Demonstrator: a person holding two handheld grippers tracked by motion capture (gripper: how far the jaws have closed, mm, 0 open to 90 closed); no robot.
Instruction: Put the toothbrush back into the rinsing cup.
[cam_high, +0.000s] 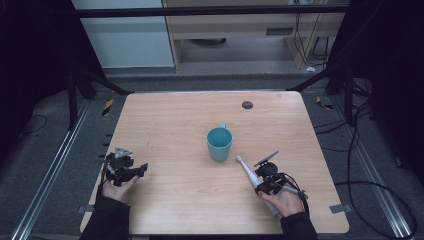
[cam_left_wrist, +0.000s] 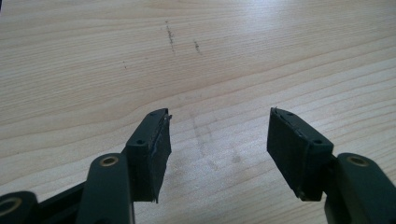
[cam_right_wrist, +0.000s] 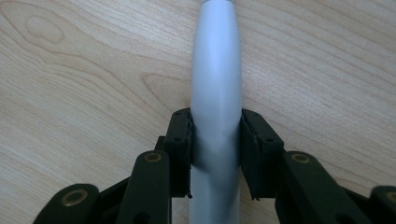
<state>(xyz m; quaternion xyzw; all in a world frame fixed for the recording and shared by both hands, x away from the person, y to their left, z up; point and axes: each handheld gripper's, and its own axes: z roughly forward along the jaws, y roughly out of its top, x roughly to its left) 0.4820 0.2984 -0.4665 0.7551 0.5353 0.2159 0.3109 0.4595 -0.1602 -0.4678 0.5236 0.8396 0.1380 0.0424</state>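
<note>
A teal cup (cam_high: 219, 143) stands upright near the middle of the wooden table (cam_high: 190, 115). A white electric toothbrush (cam_high: 248, 172) lies to its right, its head pointing toward the cup. My right gripper (cam_high: 264, 181) is shut on the toothbrush's handle; in the right gripper view both jaws press the white handle (cam_right_wrist: 215, 93) from either side, just above the tabletop. My left gripper (cam_high: 131, 171) rests at the table's left side, held by a hand. Its jaws stand wide apart over bare wood, and the left gripper (cam_left_wrist: 217, 135) holds nothing.
A small dark round disc (cam_high: 247, 104) sits near the table's far edge. Metal frame rails and cables run along the floor on both sides. Faint dark scuffs (cam_left_wrist: 170, 35) mark the wood ahead of the left gripper.
</note>
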